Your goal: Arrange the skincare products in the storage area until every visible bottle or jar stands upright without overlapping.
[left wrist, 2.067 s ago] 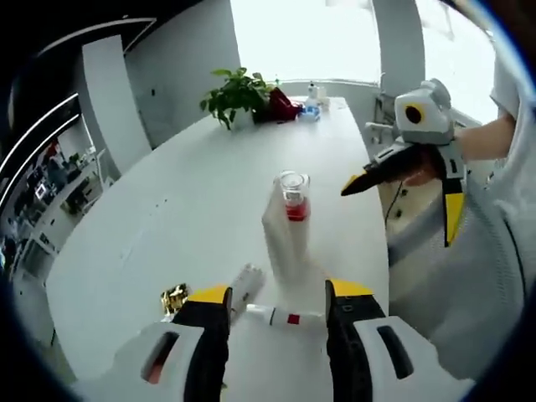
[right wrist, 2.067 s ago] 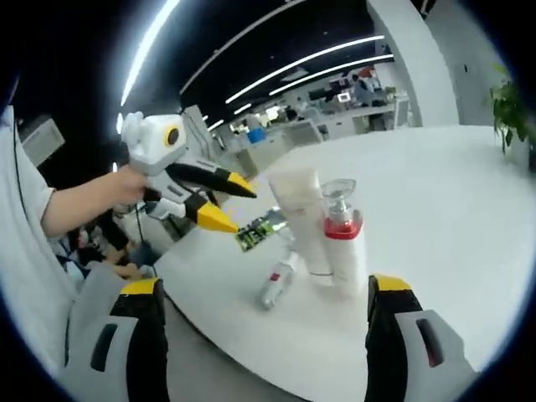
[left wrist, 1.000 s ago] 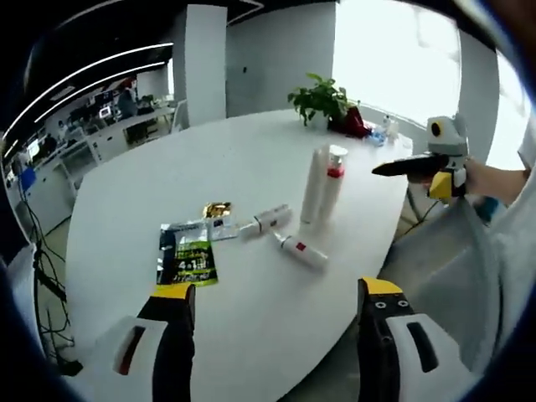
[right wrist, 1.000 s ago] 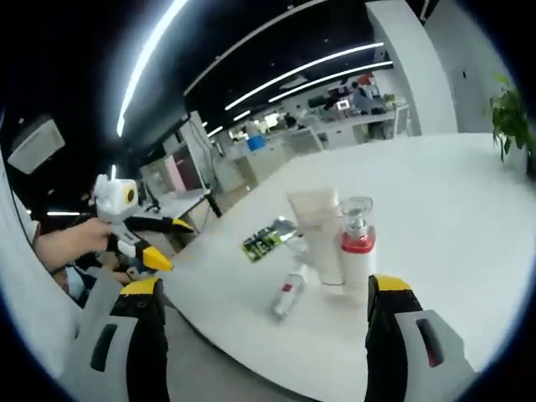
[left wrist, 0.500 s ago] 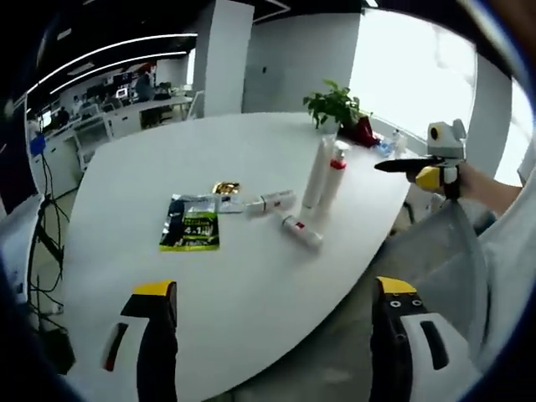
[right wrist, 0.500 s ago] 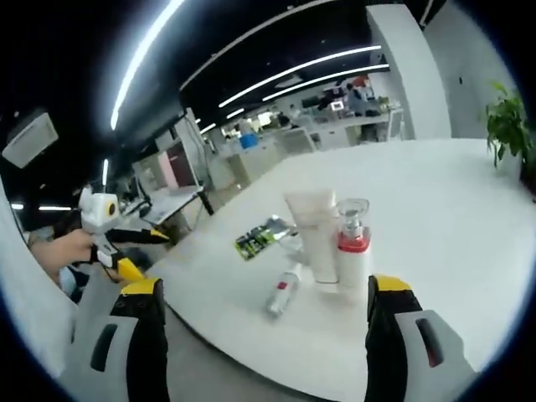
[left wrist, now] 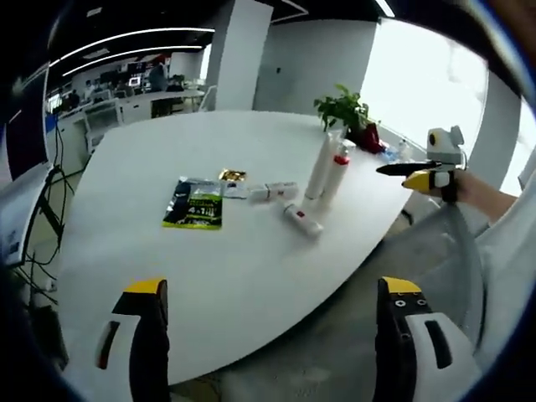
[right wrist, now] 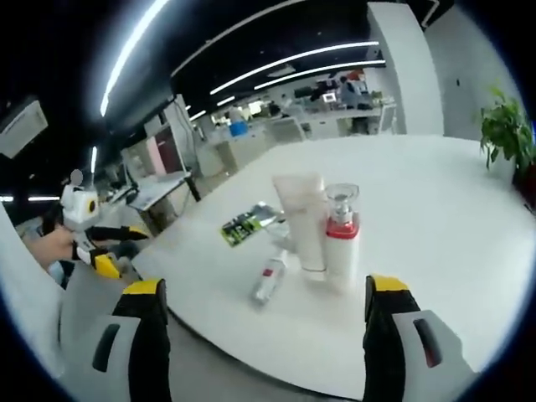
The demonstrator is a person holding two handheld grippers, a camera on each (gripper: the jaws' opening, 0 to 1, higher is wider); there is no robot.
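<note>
— White tabletop (left wrist: 251, 268), big and rounded, with the skincare things clustered near its far edge in the left gripper view. What stands upright?

— Two items. A pale squeeze tube (right wrist: 299, 219) stands on its cap, and touching its side is a pump bottle (right wrist: 342, 234) with a red collar and a clear cap. In the left gripper view the same pair, tube (left wrist: 322, 166) and bottle (left wrist: 339, 170), stands in front of a potted plant (left wrist: 345, 107) farther back on the table.

— And what lies flat?

— A small white tube with a red mark (left wrist: 301, 220) lies on its side just beside the upright pair; the right gripper view shows it (right wrist: 270, 279) near the table's edge. Another small bottle (left wrist: 272, 191) lies on its side next to it. A green-and-black sachet (left wrist: 195, 204) lies flat nearby, with a gold packet (left wrist: 232, 175) just beyond it.

— The claws?

— The left gripper (left wrist: 276, 343) has its yellow-tipped jaws spread wide, gripping nothing, held off the table's near edge. The right gripper (right wrist: 264, 335) is likewise released, jaws far apart and empty, with the upright pair between them farther ahead. Each gripper also appears in the other's view, held in a hand away from the table; its jaws there look close together, too small to judge.
</note>
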